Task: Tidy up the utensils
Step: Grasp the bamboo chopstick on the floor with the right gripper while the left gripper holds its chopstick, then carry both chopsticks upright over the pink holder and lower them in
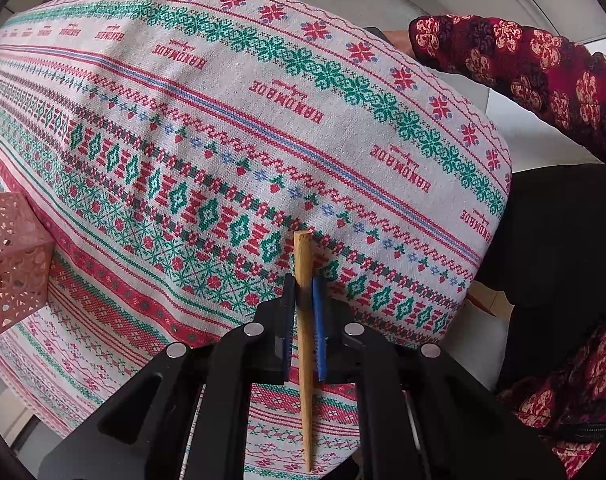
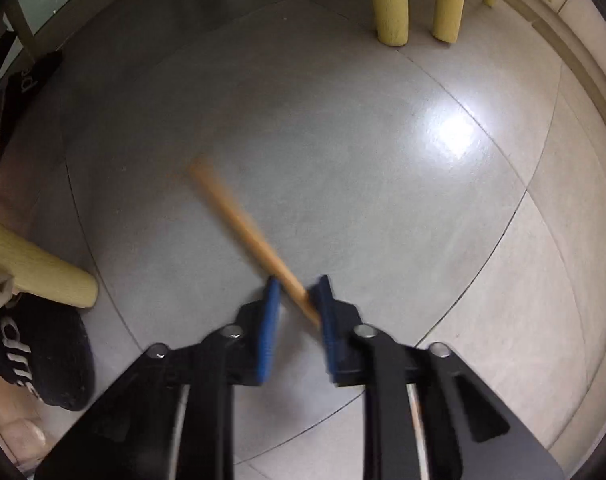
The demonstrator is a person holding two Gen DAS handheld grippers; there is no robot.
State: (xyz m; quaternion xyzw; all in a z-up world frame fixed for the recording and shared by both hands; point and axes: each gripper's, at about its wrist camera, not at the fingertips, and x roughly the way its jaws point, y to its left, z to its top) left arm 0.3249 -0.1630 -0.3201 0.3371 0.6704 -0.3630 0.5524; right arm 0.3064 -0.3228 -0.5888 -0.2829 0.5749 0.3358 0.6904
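Nearest your left lens, the left gripper is clamped on a chopstick, the pads pressing it mid-shaft so it runs straight along the fingers, blunt end forward over the tablecloth. That centred, in-line hold looks chosen to make it easy to drop the stick end-first into the pink holder, which stands at the left edge of the cloth, well apart from the tip.

Your right gripper points down at the floor, off the table, near the chair legs. A second chopstick crosses its fingers at a slant. The right pad touches the stick's near end, but the left pad stands apart from it, so the grip looks loose at best; the blur keeps me from telling whether it is truly held. Your sleeve reaches across the table's far side.
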